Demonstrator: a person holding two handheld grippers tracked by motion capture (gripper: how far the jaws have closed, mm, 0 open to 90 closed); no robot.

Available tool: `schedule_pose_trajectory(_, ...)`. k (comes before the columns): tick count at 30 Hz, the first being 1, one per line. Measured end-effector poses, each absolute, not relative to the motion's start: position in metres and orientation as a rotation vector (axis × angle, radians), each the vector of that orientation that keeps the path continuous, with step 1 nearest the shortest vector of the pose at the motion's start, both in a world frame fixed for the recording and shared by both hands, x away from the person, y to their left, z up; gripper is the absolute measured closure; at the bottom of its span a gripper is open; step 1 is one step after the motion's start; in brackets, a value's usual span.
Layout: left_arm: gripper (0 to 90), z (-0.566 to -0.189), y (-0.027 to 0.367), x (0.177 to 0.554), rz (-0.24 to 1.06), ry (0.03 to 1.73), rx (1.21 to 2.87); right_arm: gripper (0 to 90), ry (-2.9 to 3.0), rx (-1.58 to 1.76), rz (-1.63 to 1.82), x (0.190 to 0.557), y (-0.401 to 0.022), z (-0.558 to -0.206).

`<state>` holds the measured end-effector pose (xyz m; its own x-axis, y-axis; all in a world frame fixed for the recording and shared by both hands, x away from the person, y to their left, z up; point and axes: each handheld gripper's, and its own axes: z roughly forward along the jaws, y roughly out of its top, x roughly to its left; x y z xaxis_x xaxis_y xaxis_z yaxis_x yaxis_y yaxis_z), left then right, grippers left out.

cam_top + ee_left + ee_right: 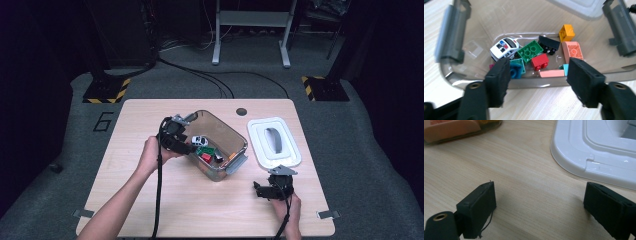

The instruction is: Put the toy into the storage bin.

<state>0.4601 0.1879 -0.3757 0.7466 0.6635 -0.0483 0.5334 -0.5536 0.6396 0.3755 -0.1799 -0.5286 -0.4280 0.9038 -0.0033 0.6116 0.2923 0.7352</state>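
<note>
Clear bin [235,131] at frame centre on table [150,200], loaded with bricks [530,51] and toy car [504,47] (car at left of heap in left gripper view). Left gripper [186,148] over bin's left rim, jaws apart, nothing between pads. Right gripper [263,192] at lower right, resting on bare wood, jaws wide apart, empty. White lid [274,142] flat just right of bin, near right gripper.
</note>
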Motion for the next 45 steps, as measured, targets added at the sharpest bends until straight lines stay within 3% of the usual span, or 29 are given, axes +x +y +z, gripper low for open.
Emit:
schedule_pose_trajectory(7,20.1,-0.37,0.216,0.441,0.323,0.908,2.239,10.1,2.146,1.356,0.938,0.376,-0.18,-0.529)
schedule_pose_trajectory(12,15.9,-0.375,0.235,0.433,0.349,0.936,2.217,10.1,2.142,1.366,0.938,0.375,-0.18,-0.529)
schedule_pose_trajectory(26,13.2,-0.445,0.29,0.417,0.342,1.1,2.143,3.8,2.139,1.423,0.954,0.38,-0.184,-0.526)
schedule_pose_trajectory(35,8.3,-0.501,0.31,0.408,0.289,1.212,2.119,1.7,2.1,1.413,0.957,0.396,-0.191,-0.506)
schedule_pose_trajectory(45,7.7,-0.524,0.313,0.396,0.362,1.129,2.097,2.3,2.072,1.444,0.93,0.441,-0.207,-0.491)
